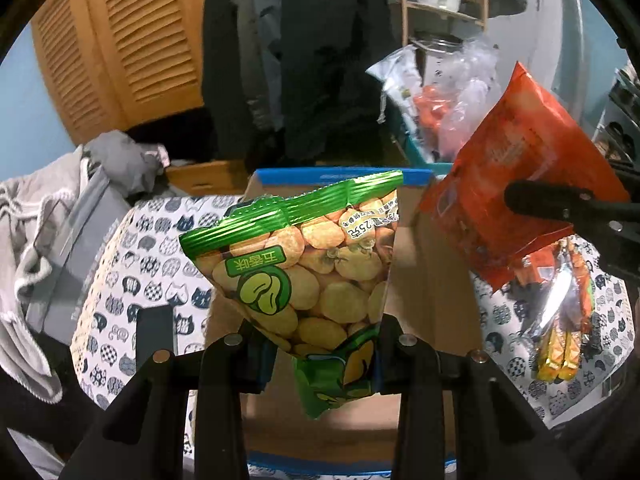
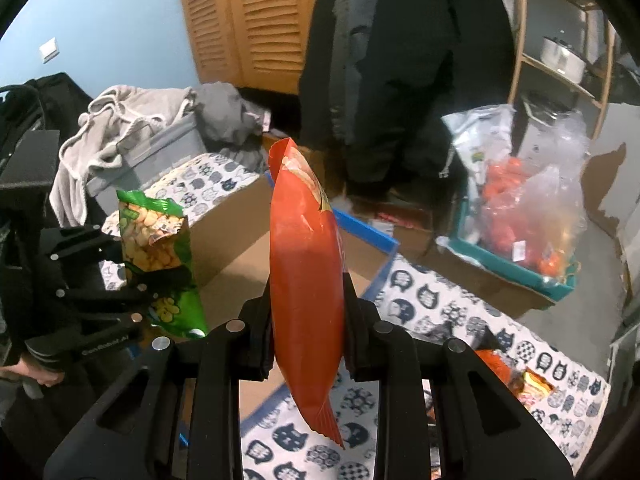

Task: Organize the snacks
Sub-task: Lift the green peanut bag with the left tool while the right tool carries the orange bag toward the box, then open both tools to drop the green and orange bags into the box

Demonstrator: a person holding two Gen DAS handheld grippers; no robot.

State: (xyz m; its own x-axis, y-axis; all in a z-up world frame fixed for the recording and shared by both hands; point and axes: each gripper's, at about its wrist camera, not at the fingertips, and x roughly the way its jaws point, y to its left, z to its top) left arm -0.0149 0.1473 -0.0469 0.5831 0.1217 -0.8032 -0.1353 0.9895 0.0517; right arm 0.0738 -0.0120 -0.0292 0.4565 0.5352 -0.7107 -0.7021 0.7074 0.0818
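Note:
My left gripper [image 1: 326,350] is shut on a green bag of broad-bean snacks [image 1: 304,264] and holds it above an open cardboard box with blue tape on its rim [image 1: 340,176]. My right gripper [image 2: 306,320] is shut on a red-orange snack bag [image 2: 306,272], held upright over the box's right side [image 2: 364,232]. In the left wrist view the red bag [image 1: 516,184] and the right gripper hang at the right. In the right wrist view the green bag [image 2: 160,256] and the left gripper [image 2: 144,284] are at the left.
A cat-print cloth [image 2: 440,304] covers the surface. Orange and yellow snack sticks in clear wrap [image 1: 560,320] lie right of the box. A teal-rimmed box with plastic bags of snacks [image 2: 520,208] stands beyond. A grey bin with clothes [image 2: 132,136] is at the left.

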